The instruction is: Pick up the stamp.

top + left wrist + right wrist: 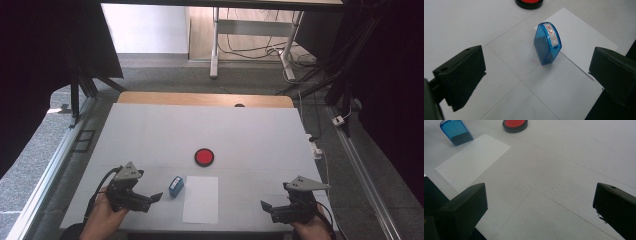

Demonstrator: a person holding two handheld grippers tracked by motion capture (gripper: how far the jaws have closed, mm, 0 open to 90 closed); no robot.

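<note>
— Where is the left gripper (pixel 156 197) from where you stand?

— Low on the left of the high view, in the person's hand at the near edge of the white table (pixel 150 130); its jaws are spread wide with nothing between them; in the left gripper view the blue stamp (pixel 547 43) sits in the middle of the frame, between the two jaws but beyond them, untouched.

— And the stamp itself?

— Just below the centre of the high view, standing on the table at the upper left corner of the sheet of white paper (pixel 201 199); from the left gripper view its base rests partly on the paper's corner; a white label with red marks runs along its curved top.

— The right gripper (pixel 266 205)?

— Lower right of the high view, well apart from the stamp; jaws wide open too, holding nothing, bare table between them in the right gripper view.

— Anything else?

— A round red ink pad (pixel 204 156) in a black rim, near the centre of the frame, just above the paper.
</note>
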